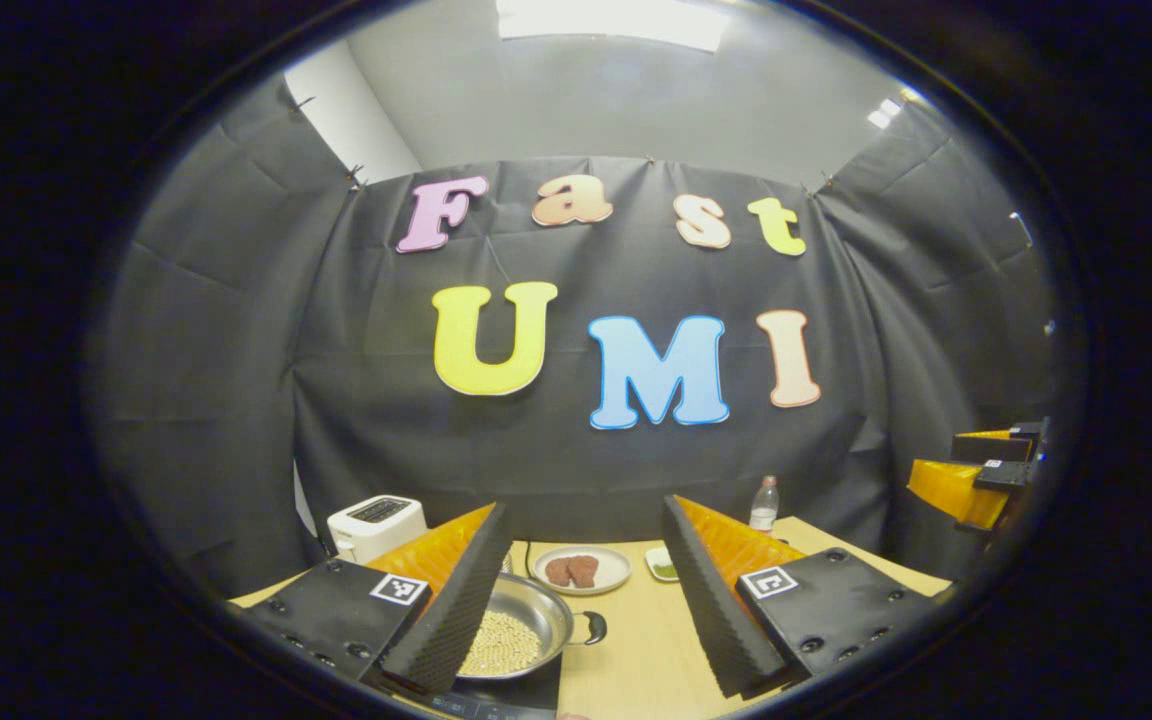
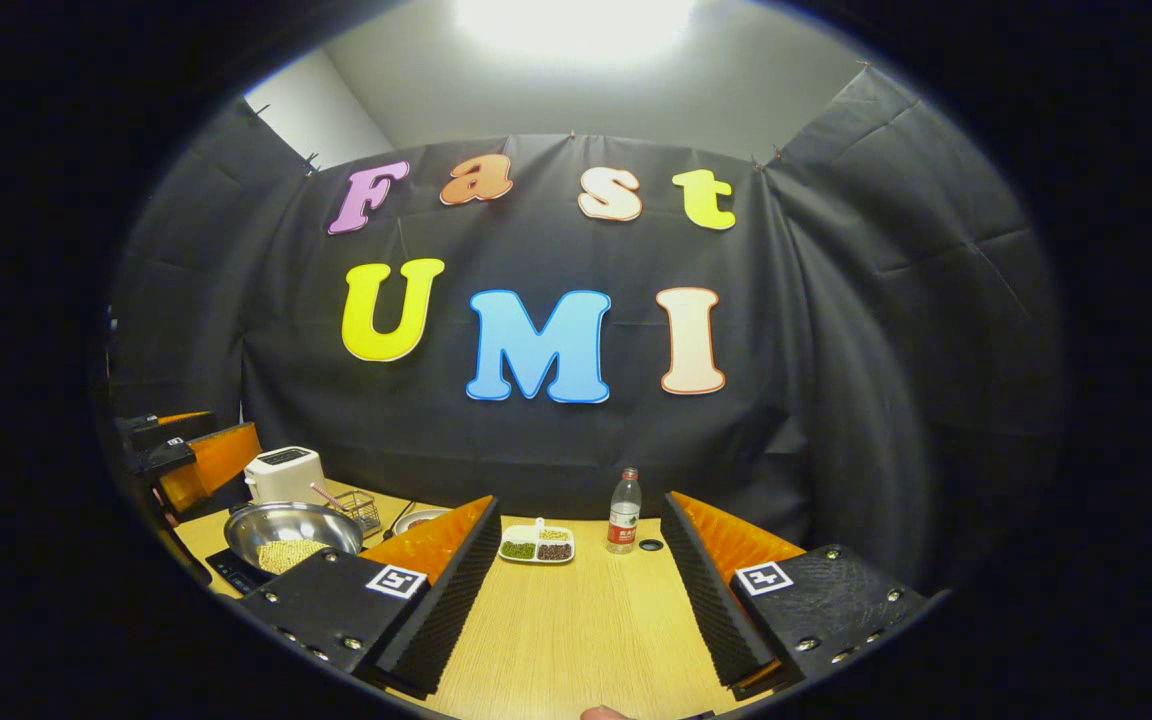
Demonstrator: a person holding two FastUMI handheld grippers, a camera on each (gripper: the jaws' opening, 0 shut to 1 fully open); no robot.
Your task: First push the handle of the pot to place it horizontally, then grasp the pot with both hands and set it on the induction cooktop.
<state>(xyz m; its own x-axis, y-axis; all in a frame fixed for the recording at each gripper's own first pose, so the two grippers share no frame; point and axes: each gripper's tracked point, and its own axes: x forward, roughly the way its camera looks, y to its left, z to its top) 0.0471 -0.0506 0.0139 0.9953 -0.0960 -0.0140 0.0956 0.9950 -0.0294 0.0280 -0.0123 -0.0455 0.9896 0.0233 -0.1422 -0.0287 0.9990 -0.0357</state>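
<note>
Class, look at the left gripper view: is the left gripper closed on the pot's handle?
No. The left gripper is open, and the pot sits on the induction cooktop with its handle untouched.

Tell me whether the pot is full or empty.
Partly filled: the pot holds a layer of pale beans on its bottom, with bare metal wall above them.

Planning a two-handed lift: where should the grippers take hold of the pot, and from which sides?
Grip the pot at its small black side handle, which sticks out level on the right in the left gripper view. Take the opposite rim from the other side; a matching handle there can't be seen. Both grippers are open.
</note>
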